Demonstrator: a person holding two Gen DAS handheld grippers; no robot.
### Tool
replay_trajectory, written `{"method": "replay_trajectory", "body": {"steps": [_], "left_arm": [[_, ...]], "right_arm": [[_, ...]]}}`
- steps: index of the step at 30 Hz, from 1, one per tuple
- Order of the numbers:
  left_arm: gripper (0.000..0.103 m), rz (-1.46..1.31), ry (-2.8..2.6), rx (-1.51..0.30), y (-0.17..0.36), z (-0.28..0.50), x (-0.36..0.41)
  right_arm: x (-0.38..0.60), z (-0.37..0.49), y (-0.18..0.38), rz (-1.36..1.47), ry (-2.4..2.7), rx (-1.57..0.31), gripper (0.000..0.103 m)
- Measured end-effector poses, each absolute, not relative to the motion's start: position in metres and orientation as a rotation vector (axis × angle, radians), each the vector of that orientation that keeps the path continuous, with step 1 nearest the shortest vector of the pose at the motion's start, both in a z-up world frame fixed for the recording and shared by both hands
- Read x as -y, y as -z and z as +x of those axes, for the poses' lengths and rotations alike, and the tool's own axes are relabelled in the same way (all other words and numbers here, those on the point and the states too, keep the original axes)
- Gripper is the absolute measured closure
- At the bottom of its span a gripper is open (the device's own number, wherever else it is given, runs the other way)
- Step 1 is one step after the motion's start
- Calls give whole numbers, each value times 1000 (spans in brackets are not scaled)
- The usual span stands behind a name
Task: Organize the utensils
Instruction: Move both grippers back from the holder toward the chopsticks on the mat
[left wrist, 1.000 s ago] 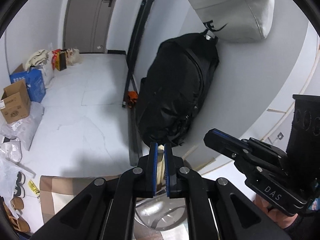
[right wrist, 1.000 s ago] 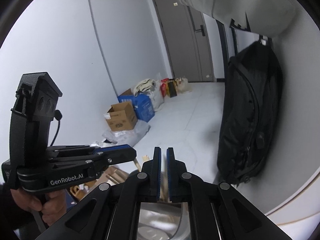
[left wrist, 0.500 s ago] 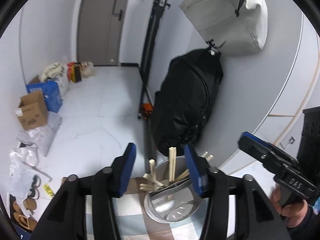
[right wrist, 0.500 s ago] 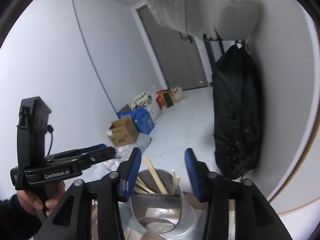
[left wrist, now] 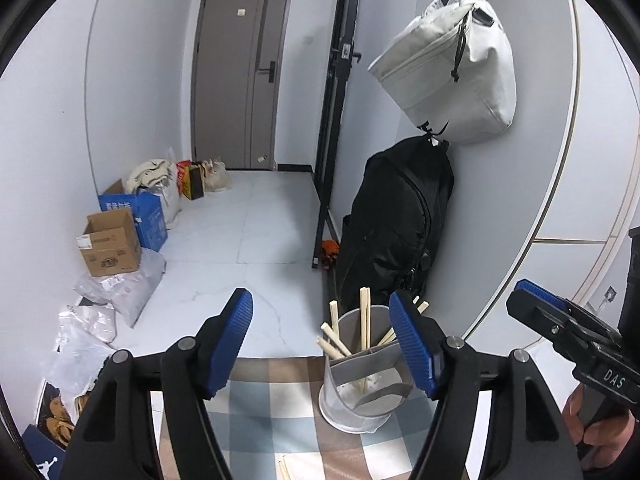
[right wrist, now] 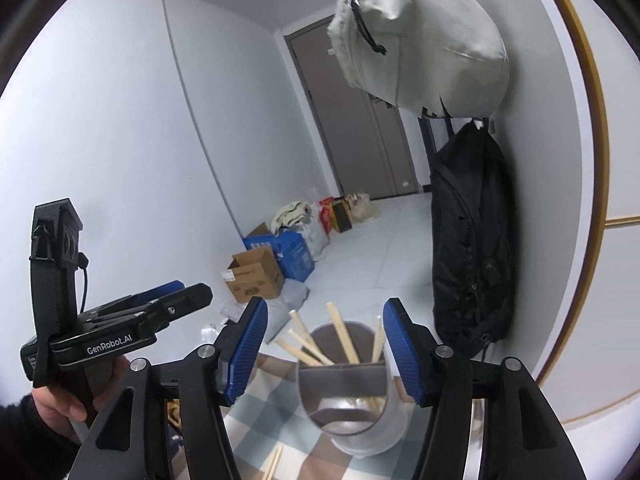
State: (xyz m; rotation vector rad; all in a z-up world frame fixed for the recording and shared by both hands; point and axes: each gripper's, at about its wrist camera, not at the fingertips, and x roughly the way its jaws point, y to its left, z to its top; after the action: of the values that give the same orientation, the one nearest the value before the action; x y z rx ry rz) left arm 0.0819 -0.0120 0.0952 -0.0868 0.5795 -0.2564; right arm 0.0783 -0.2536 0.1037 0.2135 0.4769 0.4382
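Observation:
A round metal utensil holder (left wrist: 362, 392) stands on a checked cloth (left wrist: 276, 420) and holds several wooden chopsticks (left wrist: 363, 320). It also shows in the right wrist view (right wrist: 356, 404), with the chopsticks (right wrist: 340, 336) sticking up. A loose chopstick (right wrist: 274, 460) lies on the cloth in front; its end shows in the left wrist view (left wrist: 285, 470). My left gripper (left wrist: 322, 344) is open and empty, above and in front of the holder. My right gripper (right wrist: 324, 350) is open and empty, just over the holder. Each gripper appears in the other's view, left (right wrist: 176, 300) and right (left wrist: 532, 296).
A black backpack (left wrist: 396, 224) and a white bag (left wrist: 448, 68) hang on the wall right behind the holder. Cardboard boxes (left wrist: 110, 244) and plastic bags (left wrist: 120, 288) lie on the floor at left. A grey door (left wrist: 236, 76) is at the far end.
Both grippers have opened wide from shut and pulled back and up. The holder with the chopsticks now stands free in front of them.

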Motion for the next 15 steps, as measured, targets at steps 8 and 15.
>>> {"method": "replay_trajectory", "body": {"steps": [8, 15], "left_arm": [[26, -93, 217, -542, -90, 55, -1], [26, -101, 173, -547, -72, 38, -12]], "right_arm": [[237, 50, -97, 191, -454, -475, 36], [221, 29, -79, 167, -468, -493, 31]]}}
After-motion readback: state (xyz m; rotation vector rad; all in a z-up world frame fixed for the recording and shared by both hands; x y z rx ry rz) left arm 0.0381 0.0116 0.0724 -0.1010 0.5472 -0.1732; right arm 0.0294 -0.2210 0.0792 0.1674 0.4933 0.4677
